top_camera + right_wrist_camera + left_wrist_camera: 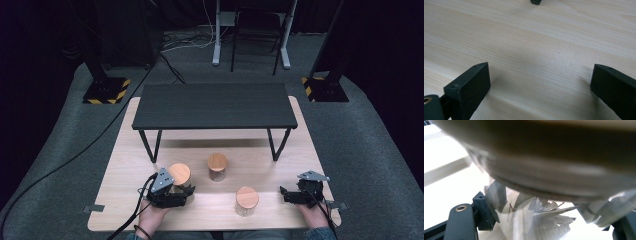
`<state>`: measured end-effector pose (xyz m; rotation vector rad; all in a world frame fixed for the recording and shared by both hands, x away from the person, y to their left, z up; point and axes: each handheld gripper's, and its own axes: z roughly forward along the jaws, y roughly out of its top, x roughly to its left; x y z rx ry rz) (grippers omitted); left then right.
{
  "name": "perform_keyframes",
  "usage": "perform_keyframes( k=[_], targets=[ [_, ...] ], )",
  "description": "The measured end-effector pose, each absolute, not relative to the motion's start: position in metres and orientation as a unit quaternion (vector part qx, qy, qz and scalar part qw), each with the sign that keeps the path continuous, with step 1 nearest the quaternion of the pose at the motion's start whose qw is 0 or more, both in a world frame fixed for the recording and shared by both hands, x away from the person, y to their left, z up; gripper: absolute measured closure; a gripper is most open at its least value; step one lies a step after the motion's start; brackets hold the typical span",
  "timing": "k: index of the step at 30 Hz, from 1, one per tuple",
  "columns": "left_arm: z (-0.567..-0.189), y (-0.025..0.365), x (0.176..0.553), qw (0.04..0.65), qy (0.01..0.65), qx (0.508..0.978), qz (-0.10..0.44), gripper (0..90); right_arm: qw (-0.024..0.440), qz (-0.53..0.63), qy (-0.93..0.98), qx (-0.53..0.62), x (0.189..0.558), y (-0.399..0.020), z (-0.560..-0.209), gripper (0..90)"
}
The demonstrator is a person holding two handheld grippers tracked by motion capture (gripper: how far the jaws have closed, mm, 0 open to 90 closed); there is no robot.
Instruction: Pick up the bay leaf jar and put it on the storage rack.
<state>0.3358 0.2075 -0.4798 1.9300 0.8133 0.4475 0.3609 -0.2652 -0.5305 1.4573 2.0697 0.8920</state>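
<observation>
No readable text or labels

a pale wooden table [125, 150] fills the lower centre, bearing a small black bench [212, 105]. grey carpet [60, 145] surrounds it. dark walls lie at the top, with hazard-striped stand bases [106, 90] at upper left and right.

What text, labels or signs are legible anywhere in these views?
None: no readable text in any view.
Three clear glass jars with round wooden lids, left jar, middle jar, right jar: no labels visible.
Yellow-and-black hazard stripes on the black stand base: a marking, no words.
Dark low rectangular bench and light wooden tabletop: bare.
</observation>
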Motion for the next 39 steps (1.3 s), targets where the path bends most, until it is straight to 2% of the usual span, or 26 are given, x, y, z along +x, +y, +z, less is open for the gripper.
perform_keyframes(
  k=[16,39],
  targets=[
    [-0.456,0.222,0.335,0.481,0.340,0.783,0.199,24.9,0.227,0.324,0.751,0.529,0.361,-0.265,-0.530,1.7],
    [-0.402,0.216,0.353,0.485,0.340,0.775,0.219,24.9,0.227,0.324,0.751,0.529,0.361,-0.265,-0.530,1.6]
  ],
)
